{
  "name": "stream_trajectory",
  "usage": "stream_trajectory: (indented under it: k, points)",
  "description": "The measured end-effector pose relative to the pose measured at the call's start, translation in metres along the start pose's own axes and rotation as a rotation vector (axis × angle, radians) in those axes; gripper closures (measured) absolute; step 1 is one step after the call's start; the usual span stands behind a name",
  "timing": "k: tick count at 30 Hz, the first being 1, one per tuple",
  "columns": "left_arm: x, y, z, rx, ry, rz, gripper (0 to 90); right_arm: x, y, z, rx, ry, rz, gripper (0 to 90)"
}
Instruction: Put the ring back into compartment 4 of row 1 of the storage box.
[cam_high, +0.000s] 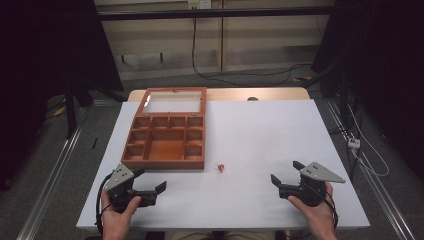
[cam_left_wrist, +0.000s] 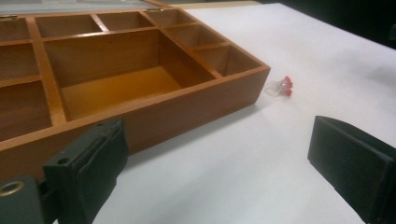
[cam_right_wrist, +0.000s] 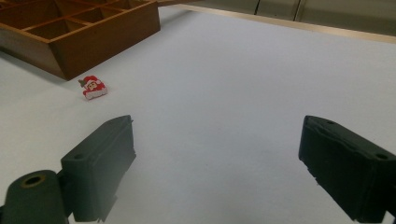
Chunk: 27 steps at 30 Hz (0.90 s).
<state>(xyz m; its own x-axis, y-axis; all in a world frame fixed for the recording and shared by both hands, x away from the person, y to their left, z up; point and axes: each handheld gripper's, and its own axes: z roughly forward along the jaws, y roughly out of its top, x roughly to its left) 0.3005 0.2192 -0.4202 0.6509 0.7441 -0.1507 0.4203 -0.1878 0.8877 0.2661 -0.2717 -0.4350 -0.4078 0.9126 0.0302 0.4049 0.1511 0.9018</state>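
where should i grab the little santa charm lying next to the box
Pinch the Santa charm across its narrow edges, coming straight down from above. It lies flat on the white table, just off the wooden box corner, so a sideways approach would likely skid it.

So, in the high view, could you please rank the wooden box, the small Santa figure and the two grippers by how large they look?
1. Wooden box, open with its lid up: clearly largest.
2. Left gripper and right gripper: they look about alike, so I won't rank one above the other.
3. Santa figure: by far the smallest.
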Motion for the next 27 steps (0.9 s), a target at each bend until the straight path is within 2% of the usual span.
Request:
stream_trajectory:
  k: [7,9,10,15,22,27]
  points:
    - [0.002,0.001,0.003,0.006,0.000,-0.005,4.8,-0.001,-0.001,0.001,0.010,0.013,0.013,10.3]
    - [0.002,0.001,0.003,0.002,-0.015,-0.004,4.2,-0.001,-0.001,0.002,0.022,0.017,0.025,10.2]
    - [0.002,0.001,0.003,-0.004,-0.025,-0.002,3.9,0.000,-0.001,0.003,0.025,0.019,0.024,10.0]
    - [0.002,0.001,0.002,-0.012,-0.022,0.009,3.6,0.005,-0.001,0.005,0.046,0.038,0.008,9.1]
    - [0.004,0.001,0.002,-0.005,-0.013,0.006,3.6,0.010,0.000,0.005,0.033,0.047,-0.010,9.2]
    - [0.007,0.002,0.001,-0.007,-0.011,0.014,3.6,0.012,0.000,0.007,0.029,0.059,0.009,8.6]
